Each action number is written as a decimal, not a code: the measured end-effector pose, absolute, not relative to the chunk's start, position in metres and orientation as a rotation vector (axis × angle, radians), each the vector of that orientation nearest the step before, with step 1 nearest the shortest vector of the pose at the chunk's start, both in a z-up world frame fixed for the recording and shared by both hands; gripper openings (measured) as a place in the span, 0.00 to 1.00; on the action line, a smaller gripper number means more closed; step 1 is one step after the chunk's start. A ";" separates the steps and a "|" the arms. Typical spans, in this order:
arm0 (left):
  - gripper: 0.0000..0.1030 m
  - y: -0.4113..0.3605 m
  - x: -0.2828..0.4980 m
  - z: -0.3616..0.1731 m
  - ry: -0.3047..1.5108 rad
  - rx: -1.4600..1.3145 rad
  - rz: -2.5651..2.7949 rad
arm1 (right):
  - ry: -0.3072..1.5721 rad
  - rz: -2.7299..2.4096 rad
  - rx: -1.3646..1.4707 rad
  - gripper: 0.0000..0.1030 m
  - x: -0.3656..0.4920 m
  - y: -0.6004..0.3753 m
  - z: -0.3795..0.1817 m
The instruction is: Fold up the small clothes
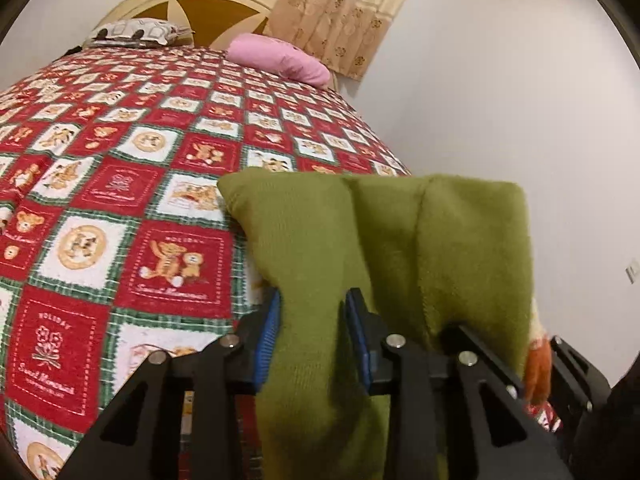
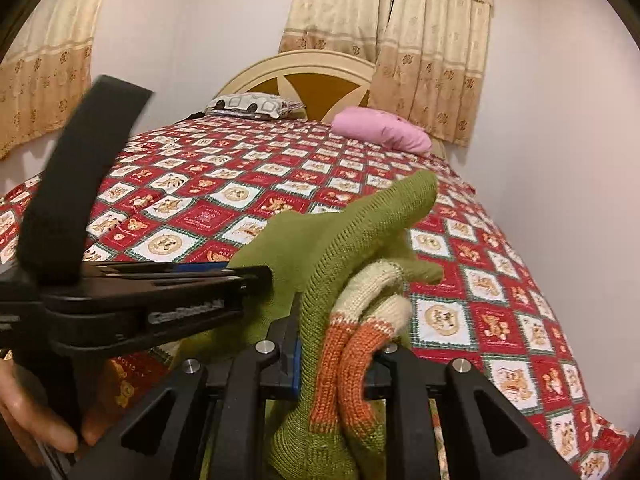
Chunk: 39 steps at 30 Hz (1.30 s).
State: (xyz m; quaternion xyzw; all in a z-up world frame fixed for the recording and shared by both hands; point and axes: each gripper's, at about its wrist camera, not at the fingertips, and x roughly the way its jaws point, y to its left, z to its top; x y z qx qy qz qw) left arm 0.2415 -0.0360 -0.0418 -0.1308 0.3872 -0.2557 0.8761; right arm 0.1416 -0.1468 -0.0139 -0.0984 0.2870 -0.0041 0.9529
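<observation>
green knit fills both views: the small sweater [image 1: 372,248] is up in the air above the near end of the bed [image 1: 120,200], not lying on it. left tongs [image 1: 314,332] are clenched on a bunched strip of the green cloth between the blue pads [image 1: 272,332]. right tongs [image 2: 336,356] grip a rolled part with the orange and cream cuff [image 2: 352,344], though the cloth hides the pads, so how firm that grip is i can only guess. this looks like the carry or spread step, with the fold itself not yet made. next move calls for drawing the two tongs apart to stretch the knit flat, then lowering it onto the quilt. the two tools are nearly touching, so go gently. plenty of open quilt ahead; pink pillow [image 2: 384,130] and patterned pillow [image 2: 252,105] sit well away at the headboard, wall close on the right.
</observation>
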 end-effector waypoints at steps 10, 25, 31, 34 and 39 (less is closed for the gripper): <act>0.40 -0.042 0.253 -0.064 0.859 -0.245 -0.471 | 0.727 0.145 0.073 0.31 0.187 -0.230 -0.048; 0.51 -0.046 0.263 -0.063 0.877 -0.227 -0.443 | 0.908 0.280 0.306 0.29 0.262 -0.282 -0.069; 0.51 -0.039 0.266 -0.057 0.825 -0.247 -0.353 | 0.725 0.460 0.385 0.26 0.270 -0.279 -0.039; 0.52 -0.047 0.277 -0.065 0.846 -0.186 -0.324 | 0.897 0.410 0.459 0.28 0.305 -0.294 -0.091; 0.64 -0.046 0.285 -0.077 0.877 -0.185 -0.362 | 0.947 0.421 0.625 0.55 0.303 -0.331 -0.097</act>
